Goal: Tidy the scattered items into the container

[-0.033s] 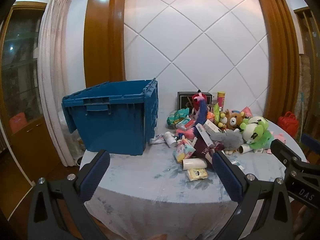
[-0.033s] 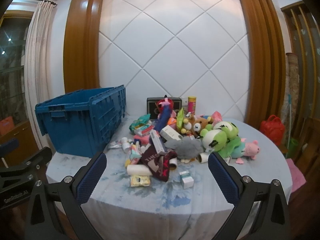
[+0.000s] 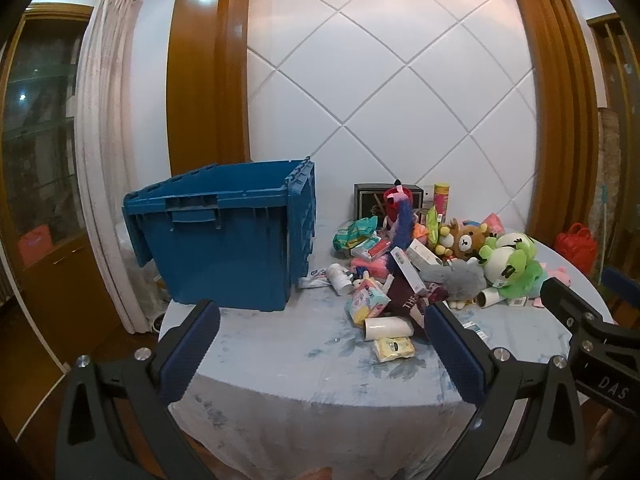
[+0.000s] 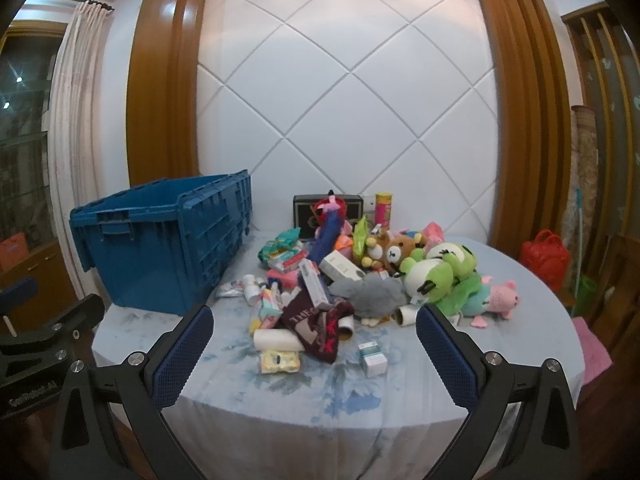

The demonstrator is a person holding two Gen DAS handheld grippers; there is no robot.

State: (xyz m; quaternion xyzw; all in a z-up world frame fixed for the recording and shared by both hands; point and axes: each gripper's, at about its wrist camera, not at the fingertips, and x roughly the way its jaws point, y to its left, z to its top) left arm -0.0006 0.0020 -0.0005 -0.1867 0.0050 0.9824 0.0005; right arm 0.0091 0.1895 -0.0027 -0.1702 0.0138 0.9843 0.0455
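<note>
A blue plastic crate [image 3: 224, 240] stands on the left of a round table [image 3: 304, 364]; it also shows in the right wrist view [image 4: 160, 240]. A pile of scattered items lies to its right: a green frog plush [image 4: 436, 276], a brown bear plush [image 4: 398, 254], a grey plush [image 4: 370, 292], a dark cloth [image 4: 320, 326], a white roll [image 4: 276, 339], a yellow packet [image 4: 279, 361], a small box [image 4: 372, 358]. My left gripper [image 3: 320, 354] and right gripper [image 4: 314, 354] are both open and empty, held before the table's near edge.
A dark box [image 4: 328, 214] and a pink-yellow can [image 4: 384, 208] stand at the table's back by the white quilted wall. A red bag [image 4: 546, 256] sits at the right. A curtain [image 3: 108, 160] and a wooden cabinet [image 3: 60, 280] are at the left.
</note>
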